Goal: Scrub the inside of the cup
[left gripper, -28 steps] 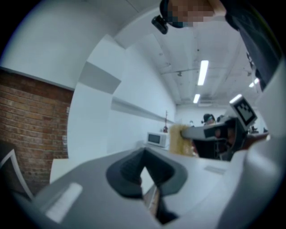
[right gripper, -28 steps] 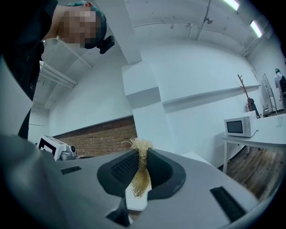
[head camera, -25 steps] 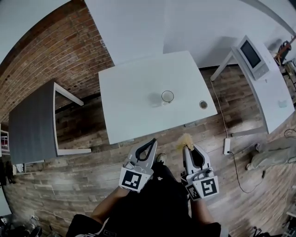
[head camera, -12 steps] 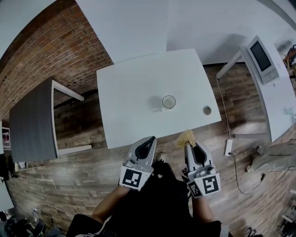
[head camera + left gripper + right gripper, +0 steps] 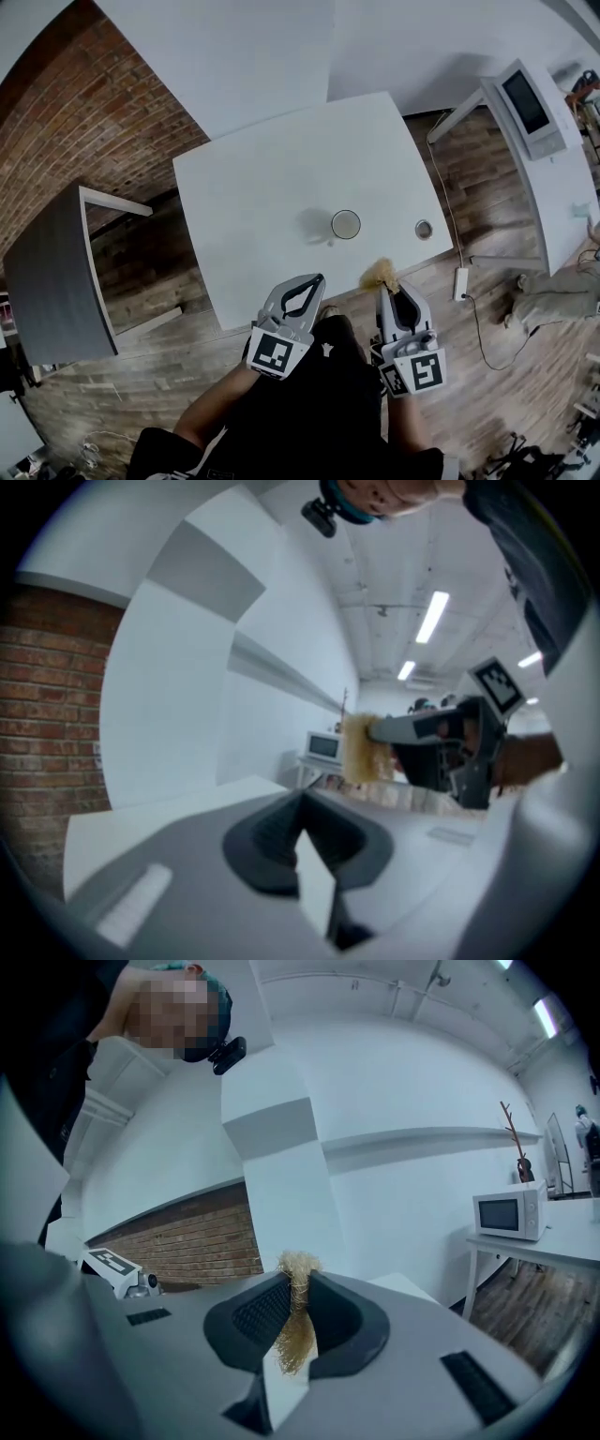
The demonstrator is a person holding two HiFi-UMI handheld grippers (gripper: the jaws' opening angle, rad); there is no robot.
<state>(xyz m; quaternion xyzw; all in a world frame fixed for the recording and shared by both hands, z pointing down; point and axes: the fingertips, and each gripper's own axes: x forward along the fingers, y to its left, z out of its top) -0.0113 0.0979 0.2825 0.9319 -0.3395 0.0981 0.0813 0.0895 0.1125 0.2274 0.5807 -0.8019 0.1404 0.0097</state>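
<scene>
the cup [image 5: 345, 224] stands upright, mouth up, near the front edge of the white table [image 5: 253, 187], ahead of and between both grippers, about equally near each. the right gripper [image 5: 388, 291] pinches a straw-coloured scrubber [image 5: 378, 274]; the left gripper [image 5: 316, 279] is closed tight on nothing.

The square white table [image 5: 272, 178] has a smooth, matt top. The round clear cup [image 5: 345, 224] looks like glass, faintly glossy at its rim. The floor of brown wooden planks [image 5: 131, 366] is dull, with streaky grain, and the red brick wall [image 5: 84, 131] is coarse and matt. The pale yellow tuft of scrubber [image 5: 380, 273] is dry, wiry fibre, frayed at its ends. The left gripper [image 5: 317, 279] and the right gripper [image 5: 386, 291] are smooth, matt grey plastic, with dark ribbed pads [image 5: 258, 1312] that look rubbery.
</scene>
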